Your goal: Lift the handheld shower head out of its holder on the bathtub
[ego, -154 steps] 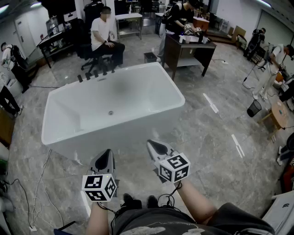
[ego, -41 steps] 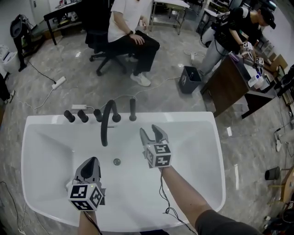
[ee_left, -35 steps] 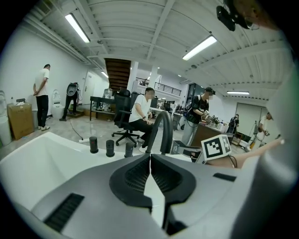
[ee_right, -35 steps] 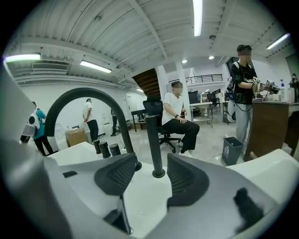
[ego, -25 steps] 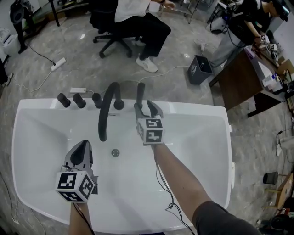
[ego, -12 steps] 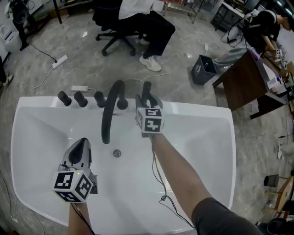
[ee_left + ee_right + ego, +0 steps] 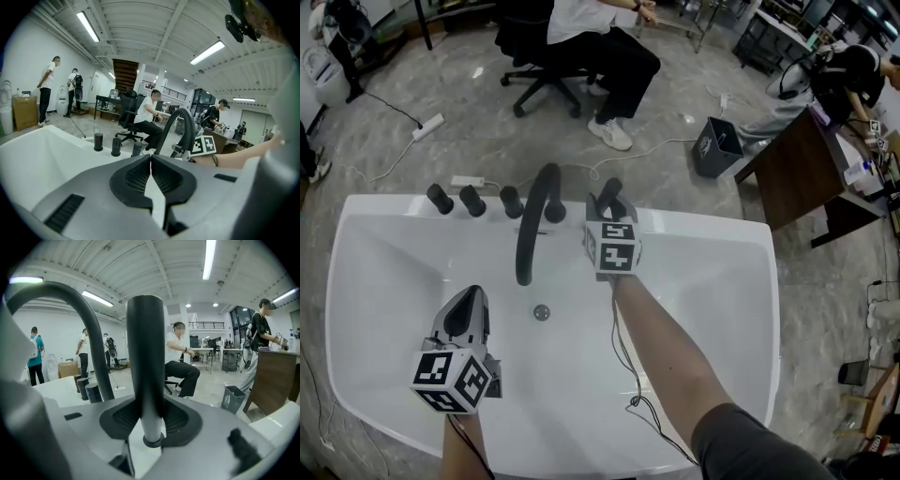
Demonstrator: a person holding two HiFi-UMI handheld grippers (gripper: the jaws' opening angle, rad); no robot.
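Shower head [image 7: 145,357] upright in holder [image 7: 152,442] on bathtub [image 7: 722,309]

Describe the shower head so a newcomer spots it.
On the far rim of the white bathtub, right of the arched black spout, stands the handheld shower head. It is the tall straight black rod between the right gripper's closing jaws, unlike the three stubby knobs.

bathtub [image 7: 703,246]: glossy white, smooth | shower head [image 7: 145,343]: matt black | spout [image 7: 526,242]: matt black | floor [image 7: 412,159]: polished grey stone
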